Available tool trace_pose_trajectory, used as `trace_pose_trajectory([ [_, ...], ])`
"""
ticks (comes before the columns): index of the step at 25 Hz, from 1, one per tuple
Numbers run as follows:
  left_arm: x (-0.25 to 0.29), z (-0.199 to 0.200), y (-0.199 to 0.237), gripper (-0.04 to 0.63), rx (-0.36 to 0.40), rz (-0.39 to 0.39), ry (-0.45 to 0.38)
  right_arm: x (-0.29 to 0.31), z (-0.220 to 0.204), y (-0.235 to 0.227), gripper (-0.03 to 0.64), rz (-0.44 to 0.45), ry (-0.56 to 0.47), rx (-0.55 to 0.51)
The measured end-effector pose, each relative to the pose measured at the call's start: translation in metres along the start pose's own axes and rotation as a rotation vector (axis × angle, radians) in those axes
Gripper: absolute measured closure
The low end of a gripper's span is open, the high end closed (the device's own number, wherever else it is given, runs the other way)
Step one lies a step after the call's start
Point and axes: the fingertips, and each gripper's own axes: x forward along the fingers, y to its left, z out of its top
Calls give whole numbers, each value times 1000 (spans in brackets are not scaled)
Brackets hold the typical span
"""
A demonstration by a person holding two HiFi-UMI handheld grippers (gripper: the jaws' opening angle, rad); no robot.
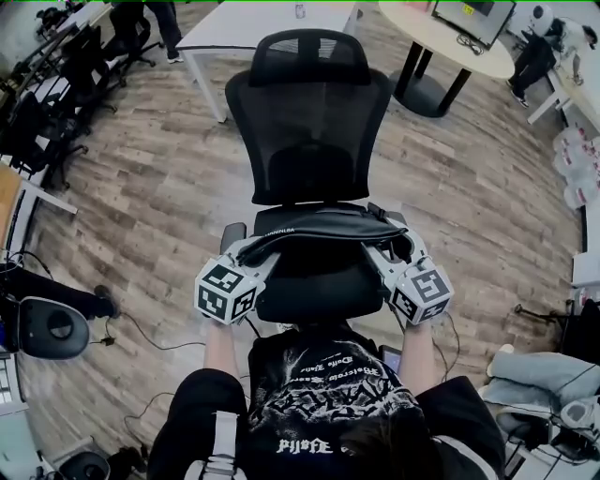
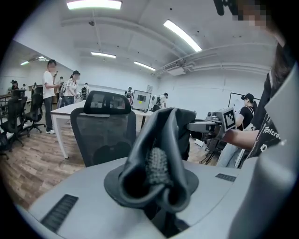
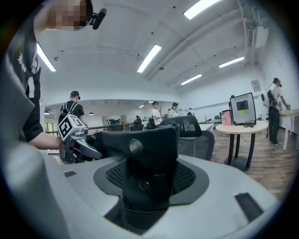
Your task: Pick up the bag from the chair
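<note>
Both ends of the bag (image 1: 323,228) sit pinched between our jaws: left gripper (image 1: 255,249) nearly closed on bunched fabric, right gripper (image 1: 392,247) wider around the thicker end, so it spans level over the chair (image 1: 309,131).

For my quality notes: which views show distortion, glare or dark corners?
Head view: even light, the bag sharp, floor lines slightly bent. Left gripper view: strong fisheye, black corners, glaring ceiling lamps, the near bag slightly soft. Right gripper view: same fisheye and black corners, bright ceiling lamps.
</note>
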Motion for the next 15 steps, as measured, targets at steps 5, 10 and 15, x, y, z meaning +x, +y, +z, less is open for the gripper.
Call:
trace_pose_trajectory([
  [5, -9, 24, -3, 531, 16, 15, -35, -9, 26, 2, 379, -3, -56, -28],
  [10, -11, 50, -1, 531, 43, 82, -43, -13, 51, -2, 387, -21, -100, -37],
  [15, -18, 77, 0, 531, 79, 100, -85, -13, 74, -5, 387, -35, -151, -50],
])
